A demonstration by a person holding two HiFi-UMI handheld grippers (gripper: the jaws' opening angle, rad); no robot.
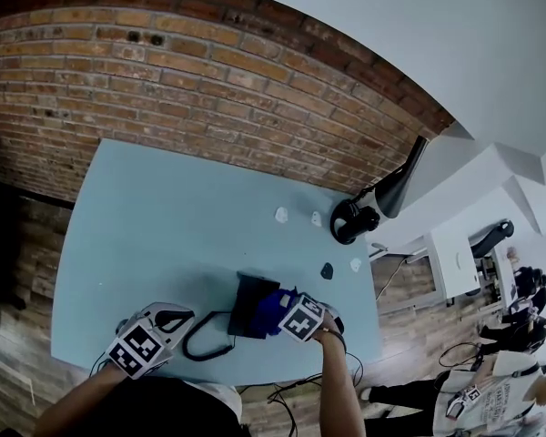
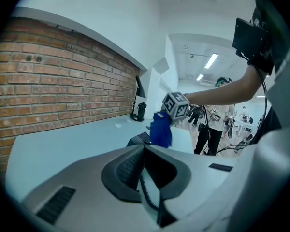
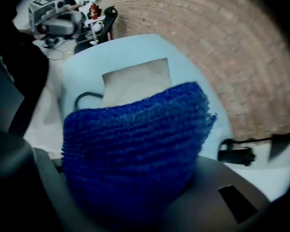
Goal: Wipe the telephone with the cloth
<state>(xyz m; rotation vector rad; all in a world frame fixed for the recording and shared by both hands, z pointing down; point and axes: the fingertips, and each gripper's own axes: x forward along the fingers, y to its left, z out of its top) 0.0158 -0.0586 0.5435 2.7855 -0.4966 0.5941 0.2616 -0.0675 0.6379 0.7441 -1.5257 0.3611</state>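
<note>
1. Right gripper (image 1: 296, 317): clenched on the blue cloth (image 1: 275, 309), the fabric bulging out wide between the jaws in the right gripper view.
2. Cloth over the right side of the black telephone (image 1: 251, 300), hanging down to it; actual contact hard to judge.
3. Telephone on the pale blue table (image 1: 164, 226), near the front edge, with its coiled cord (image 1: 203, 340) looping off to its left.
4. Left gripper (image 1: 175, 318): released, jaws apart and clamping nothing, a stretch of the cord visible through the gap between them.
5. Left gripper just left of the telephone, beside the cord loop, apart from the cloth.
6. Farther back on the table: 3 small white bits (image 1: 281, 214) and 1 small dark piece (image 1: 327, 269), well apart from the telephone.
7. At the table's far right corner: a black device (image 1: 355, 218) with a long handle, close to the brick wall (image 1: 209, 71).
8. Off to the right of the table: people (image 1: 496, 381) standing.
</note>
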